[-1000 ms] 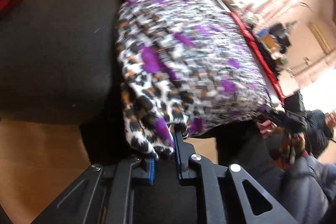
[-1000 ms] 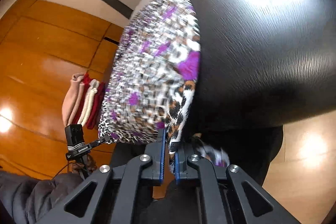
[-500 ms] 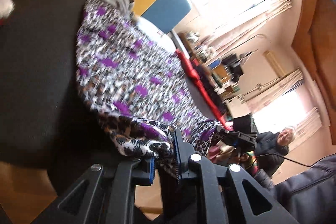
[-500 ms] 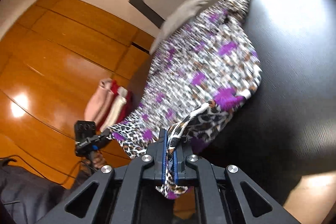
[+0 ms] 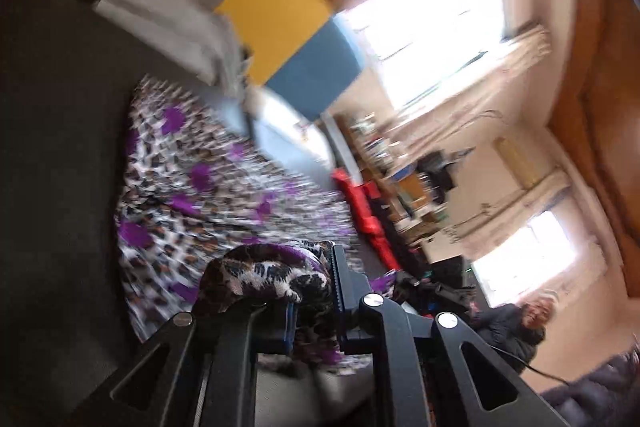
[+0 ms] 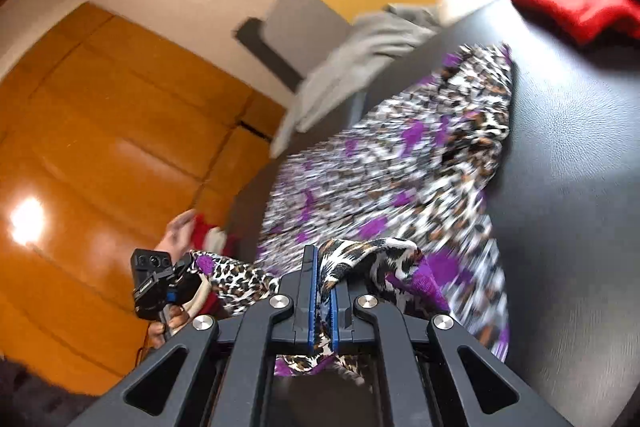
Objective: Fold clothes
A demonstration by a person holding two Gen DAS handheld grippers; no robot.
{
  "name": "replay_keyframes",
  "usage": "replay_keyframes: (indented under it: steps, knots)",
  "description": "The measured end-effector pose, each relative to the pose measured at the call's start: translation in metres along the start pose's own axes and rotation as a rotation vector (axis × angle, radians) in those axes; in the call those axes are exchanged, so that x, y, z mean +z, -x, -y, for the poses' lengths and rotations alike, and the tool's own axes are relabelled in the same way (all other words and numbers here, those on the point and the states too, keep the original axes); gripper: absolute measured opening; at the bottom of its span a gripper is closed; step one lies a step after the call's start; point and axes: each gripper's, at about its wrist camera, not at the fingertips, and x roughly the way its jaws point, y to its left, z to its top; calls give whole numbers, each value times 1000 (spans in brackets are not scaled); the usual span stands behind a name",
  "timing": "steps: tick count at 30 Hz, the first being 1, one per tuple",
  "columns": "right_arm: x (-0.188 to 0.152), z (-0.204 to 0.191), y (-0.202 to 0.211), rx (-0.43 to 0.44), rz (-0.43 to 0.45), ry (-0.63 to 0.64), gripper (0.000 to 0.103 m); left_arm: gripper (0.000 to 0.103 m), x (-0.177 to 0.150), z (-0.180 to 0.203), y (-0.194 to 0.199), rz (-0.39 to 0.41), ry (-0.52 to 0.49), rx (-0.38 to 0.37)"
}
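Our left tongs point(image 5: 314, 291) pinch a bunched corner of the leopard-print garment point(image 5: 208, 183), the cloth humped over one blade and trapped against the other. Our right tongs point(image 6: 322, 291) are pressed nearly together on another gathered corner of the same garment point(image 6: 400, 163); a fold of it stands up just beside the blue pads and a tail hangs below them. In the right wrist view we also see our left tongs with cloth at their tip, off to the left of the right pair.

From both grips the garment runs away from us across the dark table point(image 6: 580, 187). Its far end lies on the table, while the near edge is lifted in the two tongs, so the cloth slopes up toward us. Both views are blurred, and we cannot tell how many layers lie there.

We judge that we are in mid-fold: the near edge is held up at two corners, not yet laid over the far part. Still left are setting that edge down, letting go, flattening, and probably at least one further fold before the piece is compact.

Beyond the garment, a grey garment point(image 6: 360, 47) droops off the far edge of the table, and a red cloth point(image 6: 560, 3) lies at the far right corner.
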Motion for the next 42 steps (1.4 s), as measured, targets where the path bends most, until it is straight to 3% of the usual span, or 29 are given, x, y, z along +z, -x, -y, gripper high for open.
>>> replay_keyframes:
  steps: [2, 5, 8, 15, 21, 24, 27, 28, 30, 31, 33, 35, 37, 40, 42]
  knots:
    - [5, 20, -26, -76, -65, -34, 5, 13, -4, -21, -24, -71, 38, 62]
    - [-14, 39, -40, -93, -123, -76, 1, 13, -29, -42, -35, -141, 74, 118]
    - [-35, 41, -21, -44, -82, -103, 1, 12, -52, -51, -16, -115, 120, 84]
    - [-72, 17, -8, -28, -180, -65, 5, 12, -88, -35, 17, -133, 145, 54]
    - [-53, -20, 10, 57, -140, 18, 6, 12, -57, 5, 41, -18, 56, -32]
    - [-35, -32, 18, 91, -75, 38, 6, 12, -28, 12, 41, 49, 39, -77]
    - [0, -16, 12, 81, 57, -38, 6, 12, 5, 7, 25, 106, 73, -107]
    - [9, 0, 6, 51, 77, -96, 8, 12, 17, -4, 15, 124, 118, -95]
    - [26, 33, -7, -11, 117, -211, 36, 13, 32, -31, -10, 111, 215, -56]
    - [28, 42, -13, -34, 112, -241, 66, 13, 33, -49, -24, 87, 275, -12]
    - [23, 60, -22, -48, 116, -280, 53, 13, 32, -82, -47, 53, 383, 49]
    - [20, 60, -18, -17, 125, -257, 55, 12, 23, -101, -54, 69, 436, 21]
    - [16, 62, -15, 0, 124, -241, 54, 12, 22, -100, -51, 82, 438, 18]
    - [15, 61, -11, 5, 119, -240, 55, 12, 22, -89, -48, 51, 378, 95]
    - [18, 60, -4, 10, 104, -260, 62, 12, 24, -82, -44, 29, 361, 120]
